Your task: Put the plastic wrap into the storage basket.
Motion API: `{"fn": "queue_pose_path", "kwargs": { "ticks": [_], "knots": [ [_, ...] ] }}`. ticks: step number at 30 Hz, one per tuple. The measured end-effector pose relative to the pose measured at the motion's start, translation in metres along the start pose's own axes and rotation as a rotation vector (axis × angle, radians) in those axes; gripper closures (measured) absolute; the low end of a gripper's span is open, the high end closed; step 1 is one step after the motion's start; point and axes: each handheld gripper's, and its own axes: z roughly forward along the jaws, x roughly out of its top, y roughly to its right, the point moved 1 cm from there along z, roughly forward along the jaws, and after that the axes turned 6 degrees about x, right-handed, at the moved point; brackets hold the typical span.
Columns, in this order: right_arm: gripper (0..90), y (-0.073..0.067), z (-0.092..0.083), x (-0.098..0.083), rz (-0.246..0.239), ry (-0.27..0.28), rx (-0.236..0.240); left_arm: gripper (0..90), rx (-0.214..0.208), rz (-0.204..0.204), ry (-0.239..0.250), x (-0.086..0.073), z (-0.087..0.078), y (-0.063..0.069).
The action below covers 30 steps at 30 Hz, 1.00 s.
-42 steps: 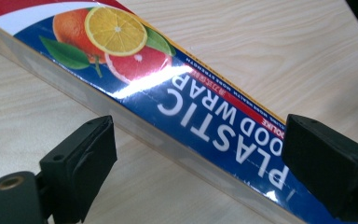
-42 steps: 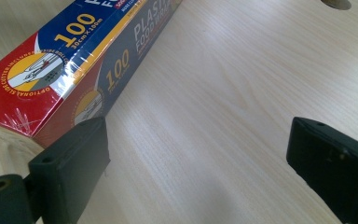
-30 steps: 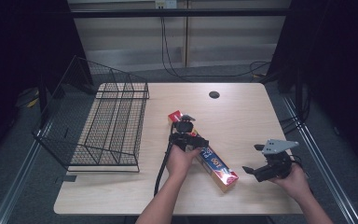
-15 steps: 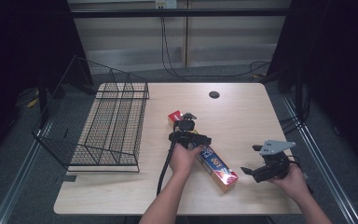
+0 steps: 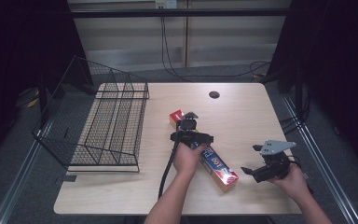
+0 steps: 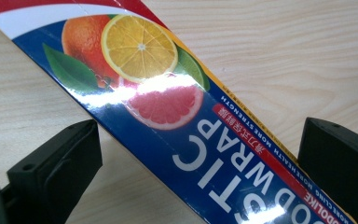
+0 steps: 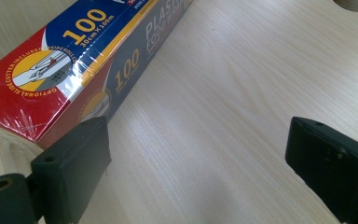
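Opening over the long blue-and-red plastic-wrap box [image 6: 177,116], the left claw [image 5: 192,136] has just spread wide, pads clear. The box lies released on the pale wooden worktop [image 5: 242,112]. The right claw [image 5: 251,171] waits released beside its near end, likely next to grasp.

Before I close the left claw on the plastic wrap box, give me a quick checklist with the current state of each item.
1. Left claw open: ok, its jaws have just been opening and stand wide.
2. Plastic wrap box between its jaws: ok, it crosses the gap at a slant.
3. Pads touching the box: not ok, both stand apart from it.
4. Box flat on the table: ok.
5. Right claw out of the way: ok, open, over bare table beside the box's near end.
6. Wire basket free to take the box: ok, nothing seen in it.
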Motion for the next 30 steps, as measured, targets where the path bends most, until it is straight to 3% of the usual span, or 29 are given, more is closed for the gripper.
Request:
{"fn": "queue_pose_path", "kwargs": {
  "ticks": [6, 10, 17, 22, 30],
  "knots": [
    [6.5, 0.0001, -0.0003, 0.0, 0.001, 0.0, -0.001, 0.0, -0.002, -0.02, -0.012, 0.0021, 0.0015, 0.0013],
    [6.8, -0.0001, 0.0003, 0.0001, 0.001, -0.001, -0.002, 0.0, 0.015, -0.022, -0.025, 0.003, 0.0046, 0.0038],
    [7.1, 0.0014, -0.0012, -0.0003, 0.003, 0.005, -0.002, 0.1, 0.01, -0.021, -0.033, 0.0037, 0.0052, 0.0024],
    [7.1, 0.0019, -0.002, -0.0007, -0.002, 0.0, -0.008, 4.1, -0.032, -0.086, -0.092, 0.0054, 0.0049, -0.0001],
    [7.4, 0.0021, -0.0034, -0.0008, 0.008, 0.005, -0.016, 7.4, -0.035, -0.094, -0.123, 0.0087, 0.0041, -0.0003]
  ]
}}
